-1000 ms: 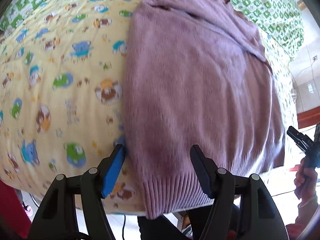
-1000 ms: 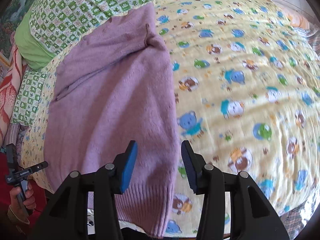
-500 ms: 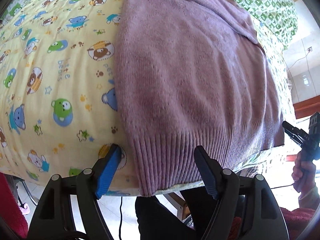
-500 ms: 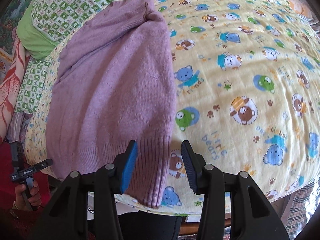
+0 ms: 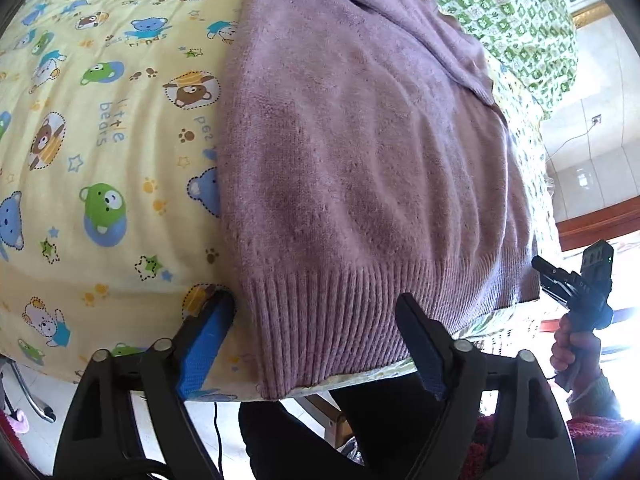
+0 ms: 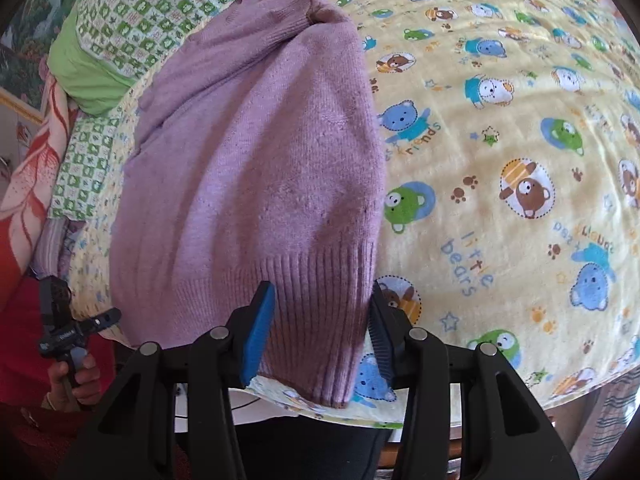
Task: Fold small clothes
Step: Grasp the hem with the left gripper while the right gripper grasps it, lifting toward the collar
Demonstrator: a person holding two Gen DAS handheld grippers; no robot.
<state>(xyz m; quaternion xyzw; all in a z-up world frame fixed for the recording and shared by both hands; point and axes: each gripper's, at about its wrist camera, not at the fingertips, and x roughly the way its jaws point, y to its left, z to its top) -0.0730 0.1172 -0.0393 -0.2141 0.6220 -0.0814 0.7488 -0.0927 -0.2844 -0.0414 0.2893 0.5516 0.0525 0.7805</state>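
A purple knit sweater (image 5: 360, 160) lies flat on a yellow bear-print blanket (image 5: 100, 140), its ribbed hem hanging at the near edge. My left gripper (image 5: 316, 312) is open, its fingers straddling the hem's left corner. My right gripper (image 6: 322, 300) is open, its fingers straddling the hem's right corner of the sweater (image 6: 260, 160). Each gripper also shows at the edge of the other's view, hand-held: the right gripper (image 5: 576, 284), the left gripper (image 6: 76, 328). A sleeve lies folded across the sweater's far part.
A green checked cloth (image 6: 140, 4) and a green pillow (image 6: 88, 80) lie at the far end. The blanket (image 6: 500, 160) spreads wide beside the sweater. The floor and dark trouser legs (image 5: 300, 432) show below the near edge.
Both grippers have drawn back toward the near edge, from over the sweater's body to its ribbed hem. Both stay open.
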